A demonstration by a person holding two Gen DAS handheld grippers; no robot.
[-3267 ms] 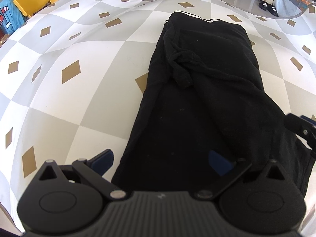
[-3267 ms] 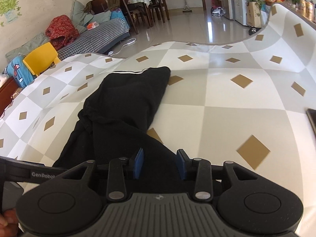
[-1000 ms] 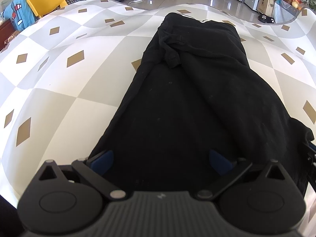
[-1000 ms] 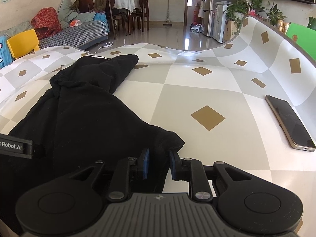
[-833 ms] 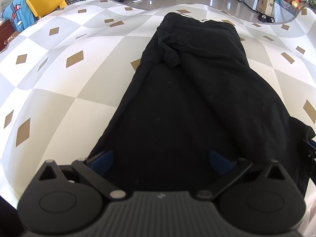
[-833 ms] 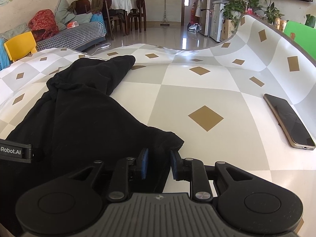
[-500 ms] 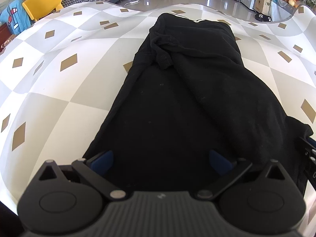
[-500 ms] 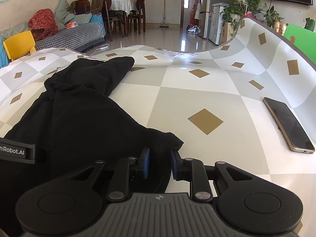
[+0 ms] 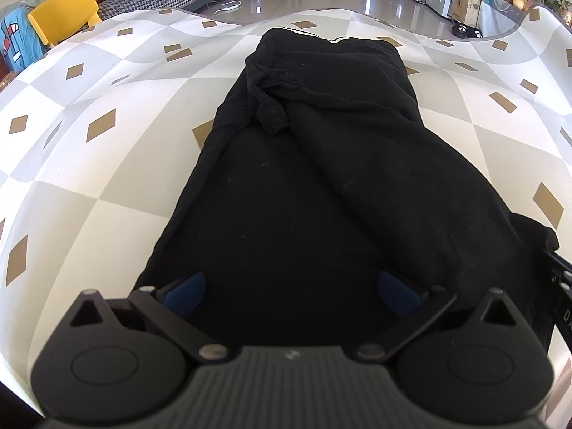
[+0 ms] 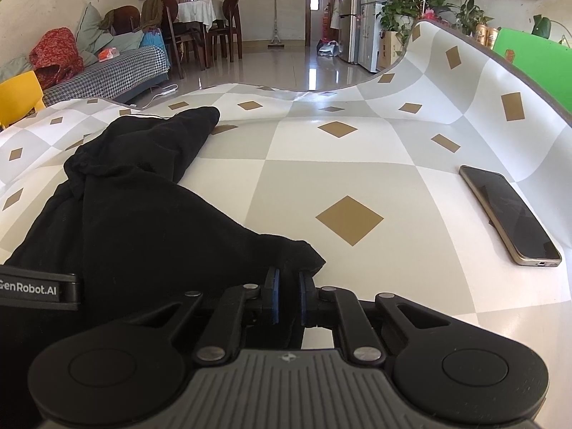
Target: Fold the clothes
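A black garment (image 9: 321, 178) lies lengthwise on the checkered tablecloth (image 9: 89, 186), folded into a long strip with a bunched sleeve near its far end. My left gripper (image 9: 290, 291) hovers over the garment's near edge, its blue pads spread wide and open, with only cloth below them. In the right wrist view the same garment (image 10: 136, 214) fills the left side. My right gripper (image 10: 287, 296) is at its near right corner. Its jaws are closing, and the blue pads pinch a fold of black cloth between them.
A dark phone (image 10: 511, 214) lies on the tablecloth to the right of the garment. The cloth's far right edge curls upward (image 10: 464, 82). A yellow chair (image 9: 64, 10) and a sofa stand beyond the table's far left side.
The right gripper's pads have drawn together onto the garment's corner. The left gripper has shifted slightly across the near hem and stays wide open.
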